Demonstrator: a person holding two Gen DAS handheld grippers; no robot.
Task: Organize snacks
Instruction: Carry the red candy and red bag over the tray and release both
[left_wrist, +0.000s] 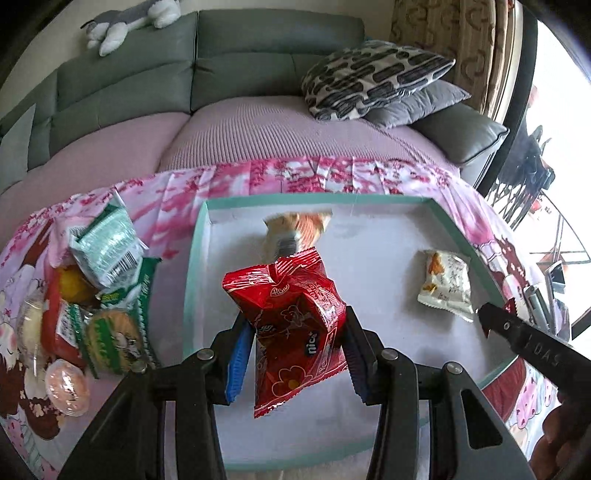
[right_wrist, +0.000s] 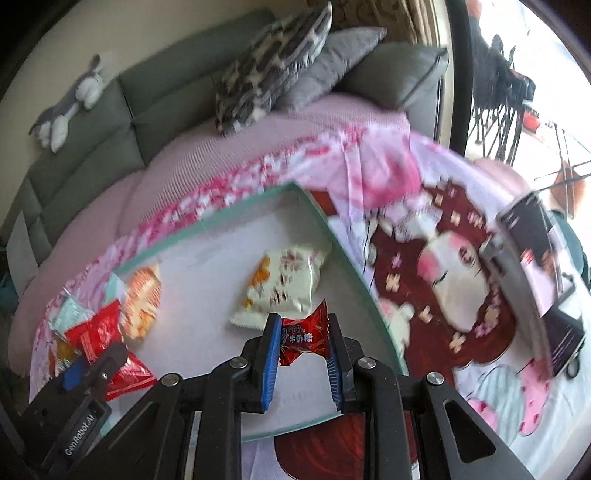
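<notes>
We clench the red snack bag (left_wrist: 291, 321) upright in our left fingers (left_wrist: 295, 354) and a red candy (right_wrist: 303, 334) in our right fingers (right_wrist: 301, 363), both above the tray (left_wrist: 192, 280).

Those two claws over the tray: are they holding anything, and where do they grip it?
Yes. The left gripper pinches a red snack bag across its middle. The right gripper pinches a small red candy by its lower half.
</notes>
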